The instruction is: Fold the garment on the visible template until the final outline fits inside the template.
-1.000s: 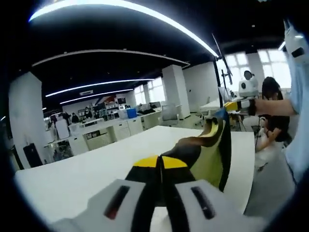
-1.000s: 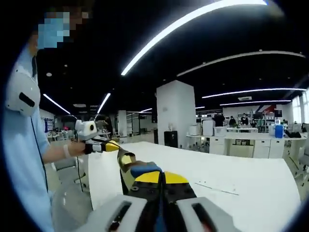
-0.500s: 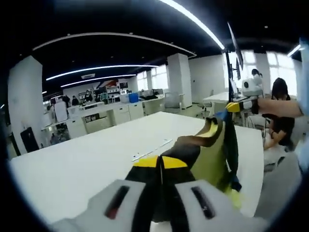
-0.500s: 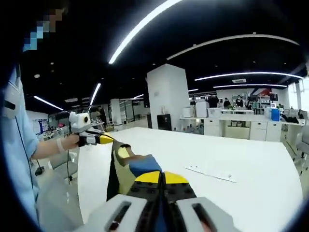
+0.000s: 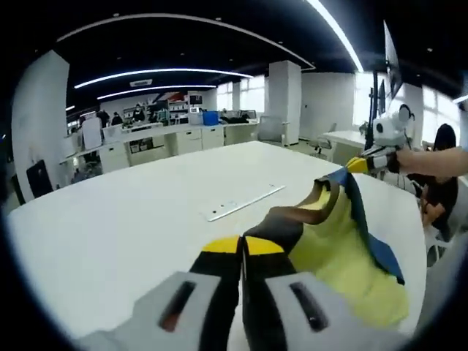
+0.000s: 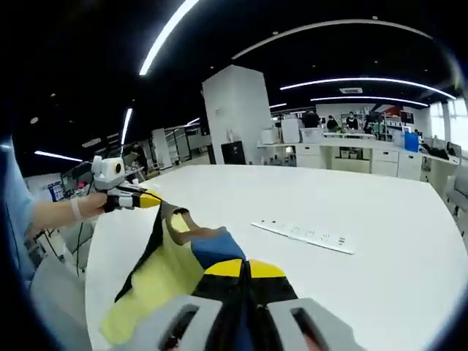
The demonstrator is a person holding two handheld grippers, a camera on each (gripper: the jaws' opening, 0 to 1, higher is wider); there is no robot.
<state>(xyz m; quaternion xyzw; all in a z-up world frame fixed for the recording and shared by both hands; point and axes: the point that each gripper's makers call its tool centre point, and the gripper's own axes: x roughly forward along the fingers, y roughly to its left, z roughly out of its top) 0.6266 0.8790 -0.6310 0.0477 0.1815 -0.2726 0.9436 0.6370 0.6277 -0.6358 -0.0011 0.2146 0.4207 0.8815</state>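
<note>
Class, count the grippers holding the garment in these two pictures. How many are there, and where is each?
2. The left gripper and the right gripper each clamp one end of the yellow garment, stretched between them above the white table.

Item count: one garment [image 5: 344, 252], two grippers — left gripper [image 5: 242, 248] and right gripper [image 6: 247, 272] — one white table [image 5: 131, 227], one power strip [image 6: 303, 235].
</note>
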